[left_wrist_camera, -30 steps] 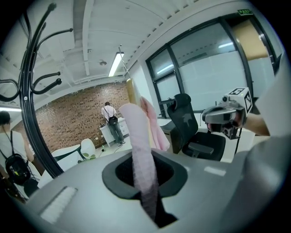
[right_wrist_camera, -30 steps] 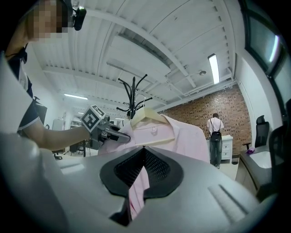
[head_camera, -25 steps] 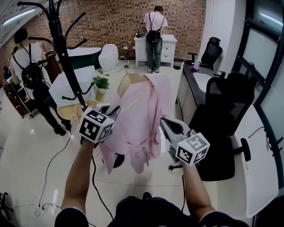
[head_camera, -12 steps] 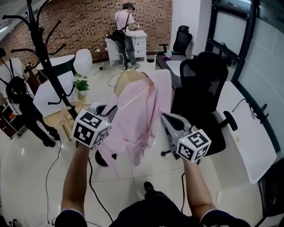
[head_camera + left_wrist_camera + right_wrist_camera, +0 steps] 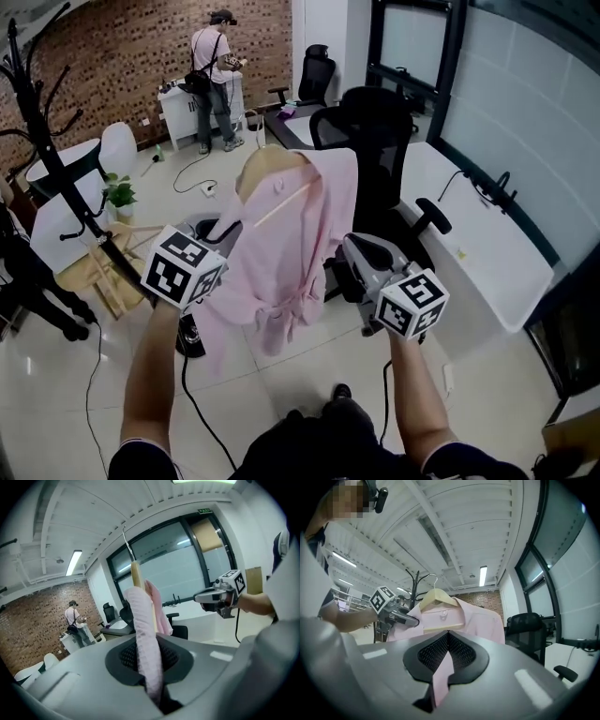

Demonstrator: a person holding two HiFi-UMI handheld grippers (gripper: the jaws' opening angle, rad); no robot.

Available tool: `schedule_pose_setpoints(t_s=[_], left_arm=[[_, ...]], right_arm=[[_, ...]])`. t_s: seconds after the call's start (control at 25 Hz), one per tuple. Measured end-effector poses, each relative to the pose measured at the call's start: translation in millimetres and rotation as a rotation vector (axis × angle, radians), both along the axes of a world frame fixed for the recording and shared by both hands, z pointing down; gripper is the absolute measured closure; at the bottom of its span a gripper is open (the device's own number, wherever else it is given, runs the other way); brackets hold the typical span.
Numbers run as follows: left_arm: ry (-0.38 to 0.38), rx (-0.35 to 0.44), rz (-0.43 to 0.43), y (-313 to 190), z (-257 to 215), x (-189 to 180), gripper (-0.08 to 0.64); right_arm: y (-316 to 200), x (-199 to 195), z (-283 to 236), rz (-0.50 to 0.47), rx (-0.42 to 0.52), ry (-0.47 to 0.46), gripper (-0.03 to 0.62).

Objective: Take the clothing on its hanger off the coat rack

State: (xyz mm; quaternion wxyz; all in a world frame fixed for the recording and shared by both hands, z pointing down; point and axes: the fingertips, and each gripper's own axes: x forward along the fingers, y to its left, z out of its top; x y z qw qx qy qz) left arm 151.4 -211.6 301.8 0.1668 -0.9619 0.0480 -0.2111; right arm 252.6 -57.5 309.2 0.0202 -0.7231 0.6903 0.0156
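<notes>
1. The black coat rack (image 5: 67, 180) stood well off to our left with nothing of ours on it. The hanger's hook was on none of its arms, so we judged the lifting-off done.
2. A black office chair (image 5: 375, 131) and a white bench (image 5: 487, 253) stood beyond the garment, on a pale tiled floor (image 5: 56, 394).
3. The pink shirt (image 5: 295, 244) hung in mid-air between our two grippers, clear of the floor, the chair and the rack.
4. The wooden hanger (image 5: 267, 161) sat inside the shirt's shoulders, upright with its wire hook pointing up into open air. We judged that holding the cloth on both sides kept the hanger steady and stopped the shirt from sliding off.
5. The left gripper (image 5: 228, 232) reached in at the shirt's left side, below the hanger's shoulder. Its jaws were clenched on a thick fold of pink cloth.
6. The right gripper (image 5: 349, 251) met the shirt's opposite edge. Its jaws were pressed together on a narrow strip of the same pink fabric.
</notes>
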Motion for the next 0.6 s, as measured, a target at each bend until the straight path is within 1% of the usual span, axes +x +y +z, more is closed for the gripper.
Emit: schedule_pose_setpoints(t_s=[0.24,0.6], left_arm=[[0.0,0.006,0.12,51,-9,52,0.532],[0.025,-0.015,0.268,141,-23,156,0.532]], right_arm=[[54,33,-6,0.091,0.008,0.004,0.591],[136,99,-12,0.194,0.008,0.007,0.591]])
